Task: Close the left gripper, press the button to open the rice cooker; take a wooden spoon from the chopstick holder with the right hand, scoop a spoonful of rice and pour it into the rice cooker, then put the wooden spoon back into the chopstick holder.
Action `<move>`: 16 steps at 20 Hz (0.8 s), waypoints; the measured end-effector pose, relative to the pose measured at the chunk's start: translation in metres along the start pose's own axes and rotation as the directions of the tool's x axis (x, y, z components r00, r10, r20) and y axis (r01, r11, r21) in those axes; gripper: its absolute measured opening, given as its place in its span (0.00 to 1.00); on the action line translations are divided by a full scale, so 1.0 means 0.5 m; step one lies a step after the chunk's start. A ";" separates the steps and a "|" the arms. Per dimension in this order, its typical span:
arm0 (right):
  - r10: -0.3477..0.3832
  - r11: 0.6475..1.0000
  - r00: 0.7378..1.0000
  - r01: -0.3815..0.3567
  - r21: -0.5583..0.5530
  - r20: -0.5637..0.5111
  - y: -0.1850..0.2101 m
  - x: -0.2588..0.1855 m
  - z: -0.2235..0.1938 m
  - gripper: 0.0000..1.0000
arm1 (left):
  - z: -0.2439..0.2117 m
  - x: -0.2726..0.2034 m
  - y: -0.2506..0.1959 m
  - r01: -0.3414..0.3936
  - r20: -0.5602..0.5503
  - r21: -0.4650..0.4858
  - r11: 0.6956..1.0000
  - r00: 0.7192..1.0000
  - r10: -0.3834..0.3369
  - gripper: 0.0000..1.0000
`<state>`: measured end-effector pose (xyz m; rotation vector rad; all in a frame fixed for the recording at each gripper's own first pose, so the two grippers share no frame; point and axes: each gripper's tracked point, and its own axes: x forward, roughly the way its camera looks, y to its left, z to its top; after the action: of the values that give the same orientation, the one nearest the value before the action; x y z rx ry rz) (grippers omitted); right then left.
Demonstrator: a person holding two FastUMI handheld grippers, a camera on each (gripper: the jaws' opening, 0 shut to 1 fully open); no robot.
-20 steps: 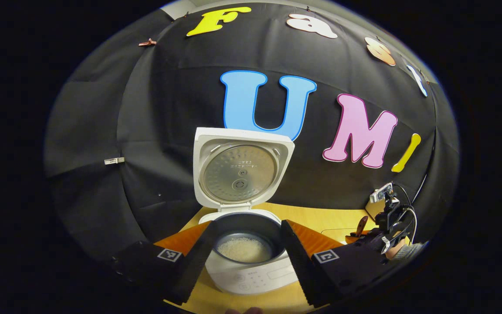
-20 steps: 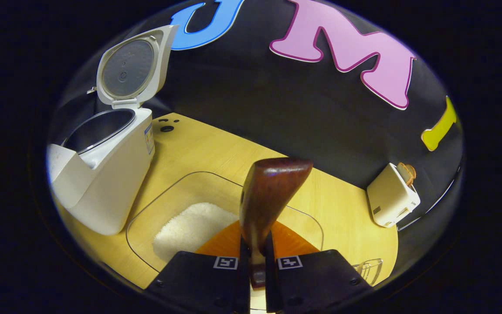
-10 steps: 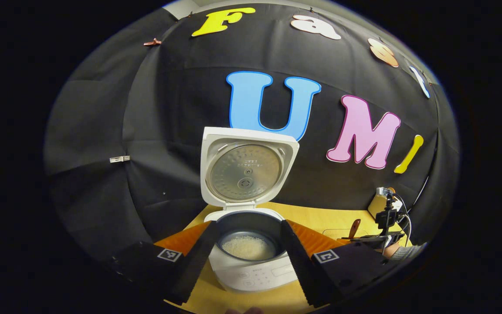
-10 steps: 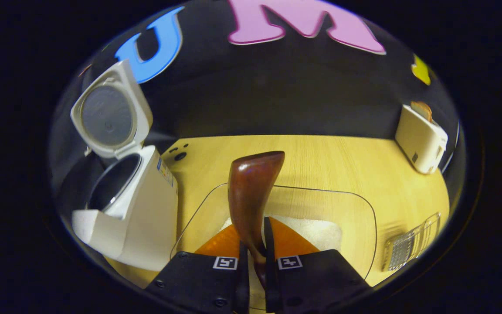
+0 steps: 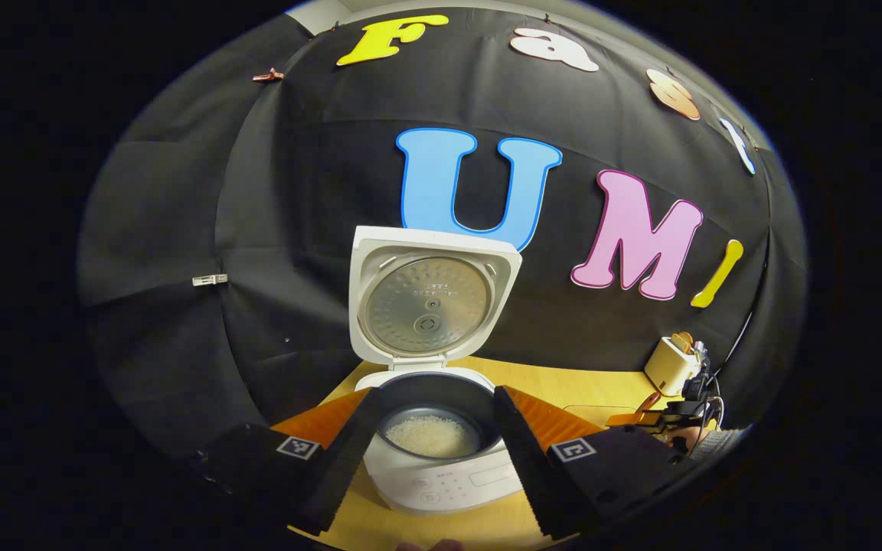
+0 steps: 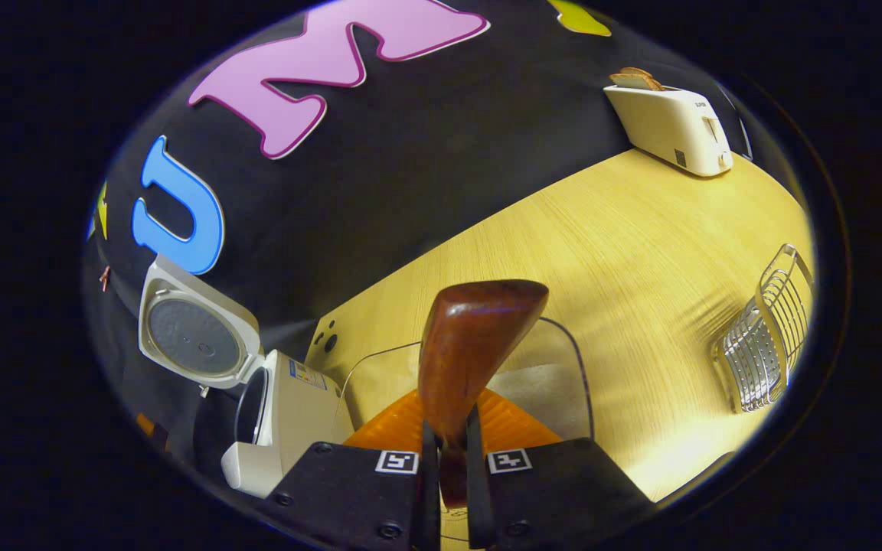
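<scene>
While clamped between both fingers of right hand-held gripper, wooden spoon stood bowl-up over clear rice container. Rice cooker sat lid-up, rice in pot, on tabletop, framed by left hand-held gripper, fingers spread wide, holding nothing. Wire chopstick holder at right; toaster by wall.

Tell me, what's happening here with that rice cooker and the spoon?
A person works two handheld grippers at a pale wooden table. The white rice cooker stands with its lid up and some rice in its dark pot. The left gripper hovers open before it. The right gripper is shut on the dark brown wooden spoon, held above the clear rice tray. A wire chopstick holder waits nearby.
</scene>
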<state>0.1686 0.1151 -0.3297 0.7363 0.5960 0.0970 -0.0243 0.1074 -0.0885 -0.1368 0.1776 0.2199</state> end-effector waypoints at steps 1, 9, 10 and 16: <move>0.007 1.000 1.000 -0.007 0.019 0.011 0.001 -0.010 0.008 0.18 | 0.002 -0.001 -0.001 0.002 0.002 -0.001 1.000 1.000 -0.002 0.94; 0.021 0.988 0.995 -0.036 0.149 0.099 0.006 -0.066 0.083 0.18 | 0.007 -0.012 0.009 -0.005 0.013 -0.007 1.000 1.000 0.005 0.94; 0.024 0.986 0.994 -0.042 0.160 0.107 0.009 -0.073 0.090 0.18 | 0.007 -0.016 0.012 -0.008 0.011 -0.006 1.000 1.000 0.008 0.94; 0.062 0.980 0.986 -0.089 0.175 0.153 0.062 -0.113 0.143 0.18 | 0.004 -0.027 0.023 -0.012 0.014 0.004 1.000 1.000 0.012 0.94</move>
<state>0.1642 0.0786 -0.2406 0.9353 0.4392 0.0581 -0.0395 0.1159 -0.0853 -0.1307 0.1649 0.2321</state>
